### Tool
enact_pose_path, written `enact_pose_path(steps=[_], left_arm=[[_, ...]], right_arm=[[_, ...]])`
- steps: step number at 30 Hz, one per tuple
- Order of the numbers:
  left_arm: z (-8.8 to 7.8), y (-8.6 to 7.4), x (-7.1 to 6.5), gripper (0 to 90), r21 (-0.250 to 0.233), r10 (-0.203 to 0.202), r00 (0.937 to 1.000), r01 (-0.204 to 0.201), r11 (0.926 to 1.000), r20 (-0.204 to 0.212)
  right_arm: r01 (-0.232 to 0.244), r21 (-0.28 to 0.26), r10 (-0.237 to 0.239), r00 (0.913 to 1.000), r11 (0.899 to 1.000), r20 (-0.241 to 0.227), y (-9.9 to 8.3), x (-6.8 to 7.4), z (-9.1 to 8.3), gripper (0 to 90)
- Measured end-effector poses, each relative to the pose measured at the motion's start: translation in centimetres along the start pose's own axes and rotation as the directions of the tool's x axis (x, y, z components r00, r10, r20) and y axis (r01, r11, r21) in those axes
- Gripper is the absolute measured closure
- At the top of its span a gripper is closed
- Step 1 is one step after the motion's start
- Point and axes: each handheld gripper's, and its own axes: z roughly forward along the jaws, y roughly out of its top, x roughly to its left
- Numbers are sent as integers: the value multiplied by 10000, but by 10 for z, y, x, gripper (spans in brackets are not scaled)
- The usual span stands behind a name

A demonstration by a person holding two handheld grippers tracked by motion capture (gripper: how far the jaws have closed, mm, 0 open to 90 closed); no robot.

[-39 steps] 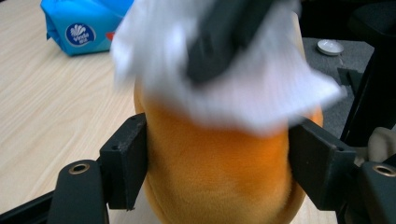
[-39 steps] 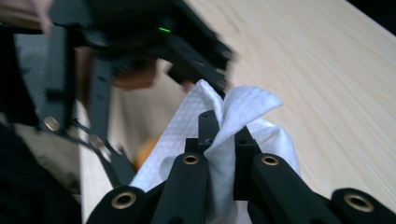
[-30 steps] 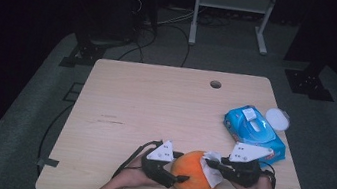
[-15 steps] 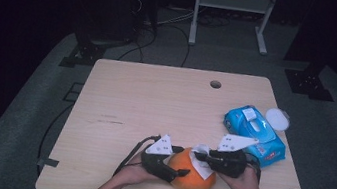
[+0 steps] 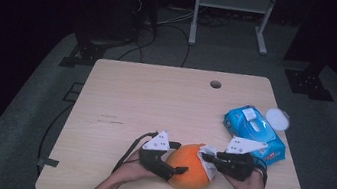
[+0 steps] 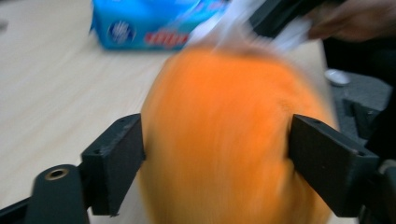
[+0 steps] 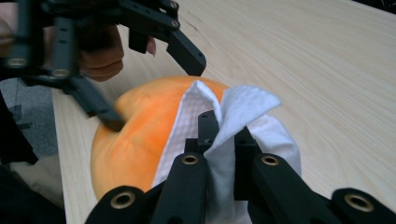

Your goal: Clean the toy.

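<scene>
The orange ball [image 5: 189, 167] sits near the front edge of the table [image 5: 155, 102], and I've got it braced between my left gripper [image 6: 215, 163] jaws, which have just been opening wider round its sides, so it can't roll. My right gripper [image 7: 219, 135] pinches a white wipe [image 7: 243, 116] tight against its surface for rubbing. Blue wipe pack [image 5: 254, 132] waits just beside.
</scene>
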Motion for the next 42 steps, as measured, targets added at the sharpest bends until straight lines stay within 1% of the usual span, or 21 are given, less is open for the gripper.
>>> enact_pose_path(steps=[1, 3, 4, 5, 6, 8, 10, 13, 17, 18, 22, 25, 27, 28, 29, 30, 31, 32, 34, 37, 42], left_arm=[[0, 2, -3, 174, -14, 188, 9998, -188, 9998, -12], [2, 1, -4, 181, 281, 465, 9988, -460, 9985, -183], [2, -1, -3, 206, 282, 382, 9991, -377, 9989, -172], [0, -4, 1, 217, 278, 147, 9998, -143, 9995, -121], [0, -6, 2, 229, 293, 70, 9999, -66, 9995, -128], [-2, -9, 5, 252, 341, -56, 9999, 60, 9994, -132], [-2, -11, 6, 258, 375, -86, 9998, 92, 9993, -153], [-2, -12, 8, 261, 421, -200, 9996, 209, 9989, -205], [-4, -15, 12, 261, 356, -440, 9989, 446, 9984, -182], [-3, -15, 11, 267, 343, -368, 9992, 373, 9987, -153], [0, -13, 6, 300, 367, 30, 9999, -24, 9993, -163], [2, -12, 2, 312, 375, 291, 9995, -288, 9989, -96], [3, -12, 0, 312, 383, 361, 9993, -356, 9986, -119], [3, -12, 0, 312, 390, 346, 9993, -341, 9987, -125], [3, -13, 1, 312, 355, 228, 9996, -223, 9991, -148], [2, -14, 2, 312, 388, 207, 9997, -202, 9990, -132], [2, -14, 3, 312, 345, 78, 9999, -73, 9994, -141], [2, -15, 4, 311, 334, 53, 9999, -48, 9994, -154], [2, -15, 5, 309, 349, -131, 9998, 137, 9993, -173], [1, -16, 7, 304, 306, -297, 9994, 303, 9991, -184], [2, -16, 7, 300, 270, -314, 9994, 319, 9991, -173]], right_arm=[[-4, -55, 3, 10000, 10000, -52, 2, 1, 2, 858], [41, -176, -44, 9998, 9998, -188, 7, 3, 6, 858], [148, -164, -150, 9997, 9998, -168, 10, 5, 9, 859], [190, -140, -192, 9997, 9997, -156, 11, 5, 10, 859], [192, -179, -195, 9996, 9997, -183, 12, 6, 12, 859], [159, -210, -163, 9996, 9997, -212, 12, 4, 13, 858], [65, -203, -68, 9998, 9998, -176, 12, 3, 12, 858], [91, -78, -92, 9998, 9999, -153, 10, 5, 9, 857], [-78, 35, 79, 9991, 10000, -417, 2, 9, 1, 857], [-104, 98, 108, 9988, 9999, -475, -1, 10, 0, 857], [-111, 207, 117, 9995, 9997, -299, 0, 7, -1, 859], [-410, 51, 410, 9991, 9991, -96, 5, -4, 3, 859], [-605, -22, 605, 9982, 9982, -43, 8, -12, 7, 859], [-781, -22, 781, 9969, 9969, 22, 8, -17, 11, 859], [-922, -37, 922, 9957, 9957, 2, 7, -20, 13, 859], [-1129, -75, 1128, 9935, 9936, -125, 5, -25, 15, 859], [-1284, -111, 1281, 9915, 9917, -205, 3, -26, 15, 859], [-1359, -140, 1356, 9905, 9906, -209, 2, -27, 15, 859], [-1338, -74, 1336, 9909, 9910, -173, 0, -25, 13, 859], [-1330, 46, 1331, 9910, 9911, -159, -4, -21, 9, 859], [-1402, 269, 1409, 9896, 9898, -283, -16, -12, -1, 858]])
